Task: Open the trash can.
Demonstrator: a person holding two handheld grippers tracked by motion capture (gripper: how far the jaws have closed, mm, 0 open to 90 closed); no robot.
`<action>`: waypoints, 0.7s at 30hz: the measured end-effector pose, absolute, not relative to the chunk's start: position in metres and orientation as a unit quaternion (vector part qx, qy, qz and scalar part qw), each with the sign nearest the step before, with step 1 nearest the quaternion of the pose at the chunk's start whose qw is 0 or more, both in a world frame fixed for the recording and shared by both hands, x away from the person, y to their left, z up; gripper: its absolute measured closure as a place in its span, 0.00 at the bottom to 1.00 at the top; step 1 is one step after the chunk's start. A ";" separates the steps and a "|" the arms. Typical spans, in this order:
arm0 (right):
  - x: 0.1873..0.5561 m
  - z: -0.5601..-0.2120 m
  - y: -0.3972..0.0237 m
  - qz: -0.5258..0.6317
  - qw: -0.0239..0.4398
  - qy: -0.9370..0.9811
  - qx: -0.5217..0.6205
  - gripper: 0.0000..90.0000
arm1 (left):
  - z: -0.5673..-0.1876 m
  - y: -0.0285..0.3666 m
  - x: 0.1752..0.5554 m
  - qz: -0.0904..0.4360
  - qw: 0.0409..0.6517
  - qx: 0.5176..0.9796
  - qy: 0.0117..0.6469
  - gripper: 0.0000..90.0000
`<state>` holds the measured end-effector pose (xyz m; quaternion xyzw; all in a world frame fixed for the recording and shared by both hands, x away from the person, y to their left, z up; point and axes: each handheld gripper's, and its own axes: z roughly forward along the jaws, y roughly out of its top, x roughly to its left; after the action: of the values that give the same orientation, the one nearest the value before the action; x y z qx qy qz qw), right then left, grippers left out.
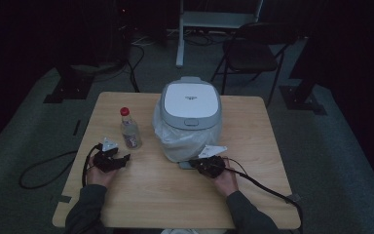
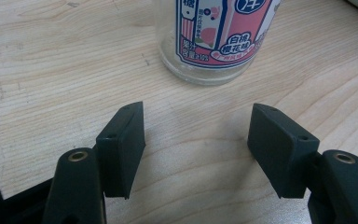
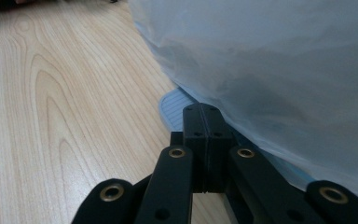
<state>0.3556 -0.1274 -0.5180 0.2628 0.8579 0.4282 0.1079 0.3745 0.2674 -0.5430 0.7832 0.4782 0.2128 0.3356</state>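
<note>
Roughly: wooden tabletop (image 1: pixel 253 195) carries a white rice cooker (image 1: pixel 191 108), lid down, sitting in a loose clear plastic bag (image 1: pixel 175 141) bunched around its lower body. A small clear bottle (image 1: pixel 130 128) with red cap and pink label stands upright to the cooker's left, apart from it.

Right claw (image 1: pixel 193 165) is pinched fully together with nothing between the pads, tips right at the bag's front bottom edge; in the right gripper view, a flat pale-blue ribbed piece (image 3: pixel 172 107) pokes out from under the bag, just ahead. Left claw (image 2: pixel 196 148) stands wide, empty, low over the wood, aimed at the bottle's base (image 2: pixel 205 70), near but not touching.

Step looks like approach, nothing grasped yet. Next move probably: advance left around the bottle, then squeeze. Right must spread before taking any bag film. Bag slack may snag.
</note>
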 end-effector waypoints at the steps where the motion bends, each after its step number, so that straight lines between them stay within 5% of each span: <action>1: 0.355 -0.519 -0.127 0.428 0.108 0.858 0.263 1.00 | -0.543 0.267 0.374 0.213 0.336 0.783 0.478 0.41; 21: 0.352 -0.529 -0.121 0.434 0.119 0.855 0.258 1.00 | -0.543 0.267 0.374 0.212 0.336 0.784 0.477 0.41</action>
<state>0.3515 -0.1210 -0.5285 0.2580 0.8549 0.4341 0.1193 0.3740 0.2673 -0.5430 0.7840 0.4772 0.2121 0.3357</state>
